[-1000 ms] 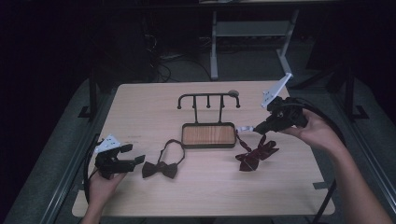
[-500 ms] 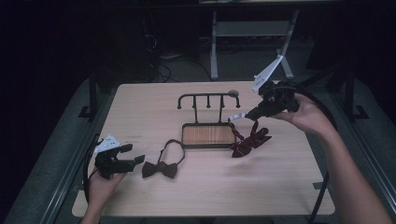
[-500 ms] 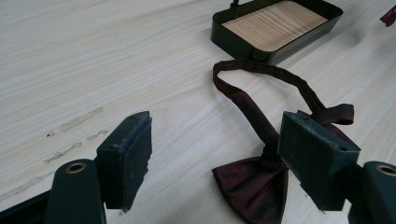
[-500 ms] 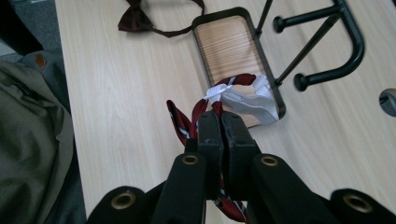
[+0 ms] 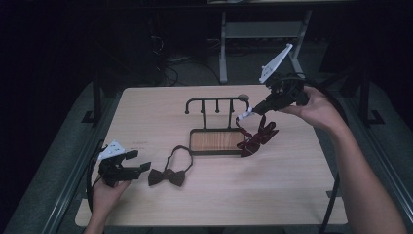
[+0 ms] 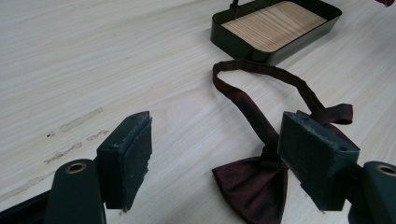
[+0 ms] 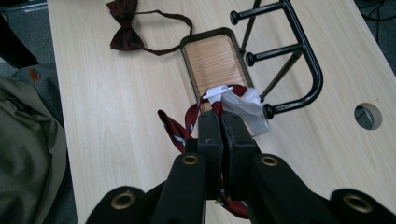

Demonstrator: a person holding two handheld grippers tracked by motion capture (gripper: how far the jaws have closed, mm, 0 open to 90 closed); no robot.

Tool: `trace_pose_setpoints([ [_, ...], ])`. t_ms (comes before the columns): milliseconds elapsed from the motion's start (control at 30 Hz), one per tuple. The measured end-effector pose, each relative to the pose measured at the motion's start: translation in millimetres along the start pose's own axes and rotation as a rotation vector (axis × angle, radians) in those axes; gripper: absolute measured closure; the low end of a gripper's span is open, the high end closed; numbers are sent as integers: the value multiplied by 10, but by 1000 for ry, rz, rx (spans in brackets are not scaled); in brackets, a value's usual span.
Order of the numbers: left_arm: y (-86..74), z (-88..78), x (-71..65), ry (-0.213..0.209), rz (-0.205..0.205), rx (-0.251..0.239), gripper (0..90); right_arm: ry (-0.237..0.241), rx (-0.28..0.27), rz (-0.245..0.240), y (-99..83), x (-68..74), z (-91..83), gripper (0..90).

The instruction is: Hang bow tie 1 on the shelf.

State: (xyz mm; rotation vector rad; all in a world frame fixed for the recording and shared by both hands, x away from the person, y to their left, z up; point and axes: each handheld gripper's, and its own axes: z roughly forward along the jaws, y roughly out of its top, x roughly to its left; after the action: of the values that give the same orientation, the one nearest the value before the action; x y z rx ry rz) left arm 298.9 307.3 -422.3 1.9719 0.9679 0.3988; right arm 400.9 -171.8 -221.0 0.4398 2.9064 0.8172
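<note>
My right claw [image 7: 219,122] is clamped on the striped bow tie [image 5: 255,138], pads squeezed tight on its neck band close to the white tag [image 7: 243,106]. Looks like a solid grip; jaws almost fully together with just fabric between them.

The tie is dark red with thin pale stripes. From above, it hangs off the claw in the air, band running up to the jaws, the bow lobes drooping just over the right end of the tray [image 5: 195,146] and the table [image 5: 292,195] beside it. I can't tell whether the lowest lobe touches the table. The fabric looks soft and crumpled, and the bow isn't flat. The white tag sticks out past the jaw tips, right next to the rightmost peg of the black rack [image 5: 214,101].

The rack is thin black rod with a top rail and short pegs ending in round knobs. It rises from the far edge of the tray, which has a wood-look floor and a black rim.

My left claw [image 5: 134,161] is wide open with nothing between the pads, low over the near-left table. The second bow tie [image 6: 252,184], plain dark maroon, lies flat just ahead of it, neck band looped toward the tray. The right pad is just beside the bow; I can't tell if it's touching.
</note>
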Motion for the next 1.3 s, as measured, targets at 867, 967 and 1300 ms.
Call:
trace_pose_setpoints([
  [867, -2, -10, 4, -2, -6, -7, 256, -19, -5, 13, 118, -55, -13, 867],
  [967, -2, -11, 5, -2, -7, -7, 256, -23, 8, 32, 118, -117, 15, 866],
  [1300, -2, -19, 10, -3, -3, -8, 256, -46, 69, 114, 9, -342, 183, 865],
])
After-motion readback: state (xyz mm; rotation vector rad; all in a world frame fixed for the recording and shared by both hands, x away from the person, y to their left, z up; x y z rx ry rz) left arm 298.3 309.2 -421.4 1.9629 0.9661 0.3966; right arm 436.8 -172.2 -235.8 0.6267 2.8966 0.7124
